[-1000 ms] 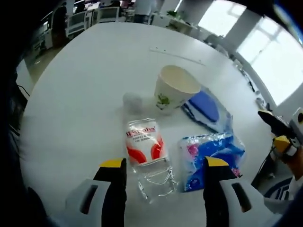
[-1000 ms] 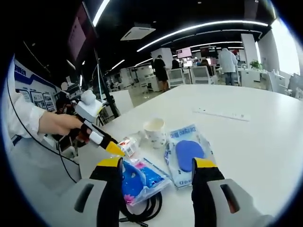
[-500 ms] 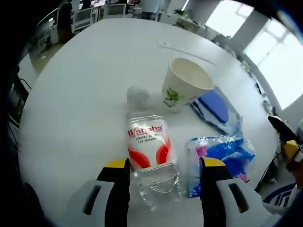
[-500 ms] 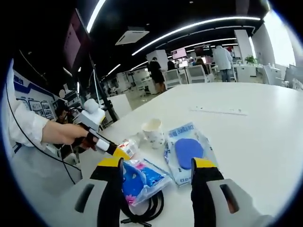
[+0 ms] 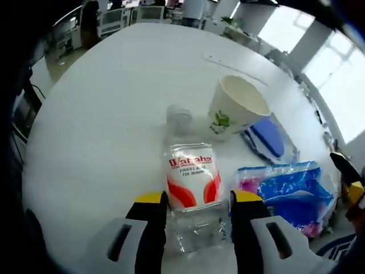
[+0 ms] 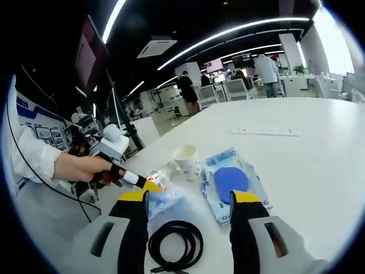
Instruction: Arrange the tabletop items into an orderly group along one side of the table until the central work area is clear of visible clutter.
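We are in an open-plan office under long ceiling lights, working over a broad white round table [image 5: 102, 114] whose near edge holds the clutter. Largest is the clear plastic pouch with a blue oval pad inside [image 6: 232, 182], lying flat past the right gripper [image 6: 188, 200], whose yellow-tipped jaws stand apart over a coiled black cable [image 6: 174, 242] and grip nothing. Next comes the crinkly blue-and-pink plastic packet [image 5: 288, 191], soft and likely slippery. Just beside it lies the clear plastic water bottle with a red-and-white label [image 5: 193, 185], on its side, its base between the jaws of the left gripper [image 5: 197, 205], which are close on either side (whether they already press it we cannot tell). It looks nearly empty, so light and crushable; we would hold the labelled middle gently. Smallest is the white paper cup with a green print [image 5: 236, 111], tilted, near the bottle's neck, easily dented.
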`<state>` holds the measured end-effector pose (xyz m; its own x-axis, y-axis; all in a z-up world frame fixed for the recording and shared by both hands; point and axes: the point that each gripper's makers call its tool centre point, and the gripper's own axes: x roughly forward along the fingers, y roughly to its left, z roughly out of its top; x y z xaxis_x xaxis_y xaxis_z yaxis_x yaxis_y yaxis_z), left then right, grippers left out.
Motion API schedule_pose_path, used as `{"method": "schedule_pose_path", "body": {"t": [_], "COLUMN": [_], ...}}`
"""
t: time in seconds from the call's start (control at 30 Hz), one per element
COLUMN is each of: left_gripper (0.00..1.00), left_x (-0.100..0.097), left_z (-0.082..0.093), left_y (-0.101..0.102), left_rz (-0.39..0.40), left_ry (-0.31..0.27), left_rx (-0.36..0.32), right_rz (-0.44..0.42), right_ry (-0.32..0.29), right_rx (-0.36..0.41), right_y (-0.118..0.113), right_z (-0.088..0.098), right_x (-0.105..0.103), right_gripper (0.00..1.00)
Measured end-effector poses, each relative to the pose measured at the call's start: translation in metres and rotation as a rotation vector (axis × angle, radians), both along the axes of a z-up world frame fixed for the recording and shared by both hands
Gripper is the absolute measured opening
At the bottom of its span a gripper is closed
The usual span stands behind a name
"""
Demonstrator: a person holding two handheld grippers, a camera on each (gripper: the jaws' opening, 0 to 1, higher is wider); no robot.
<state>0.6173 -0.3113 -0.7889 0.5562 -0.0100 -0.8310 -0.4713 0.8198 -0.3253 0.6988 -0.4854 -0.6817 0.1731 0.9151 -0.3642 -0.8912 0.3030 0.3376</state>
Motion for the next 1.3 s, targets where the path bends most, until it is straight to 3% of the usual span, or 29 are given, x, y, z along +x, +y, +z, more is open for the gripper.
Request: {"method": "schedule_pose_path", "body": {"t": [0.17, 0.33, 0.57, 1.3], "left_gripper": [0.4, 0.36, 0.35, 0.31], "left_x": [-0.002, -0.003, -0.004, -0.006], "left_z": [0.0, 0.002, 0.003, 0.007], "left_y": [0.001, 0.004, 0.006, 0.005], "left_rz": [0.011, 0.042, 0.073, 0.059], "left_ry": [-0.003, -0.05, -0.072, -0.097], "left_rx": [-0.011, -0.031, -0.043, -0.069], "right_rz": [-0.006, 0.002, 0.008, 0.068], "right_ry": [0.008, 0.008, 0.012, 0.057], "right_rx": [0.001, 0.002, 0.004, 0.026], "right_y": [0.0, 0.003, 0.008, 0.037], "right_z": [-0.001, 0.0, -0.001, -0.002], "right_x": [0.0, -0.002, -0.004, -0.021], "right_gripper": [0.54, 0.54, 0.54, 0.54]}}
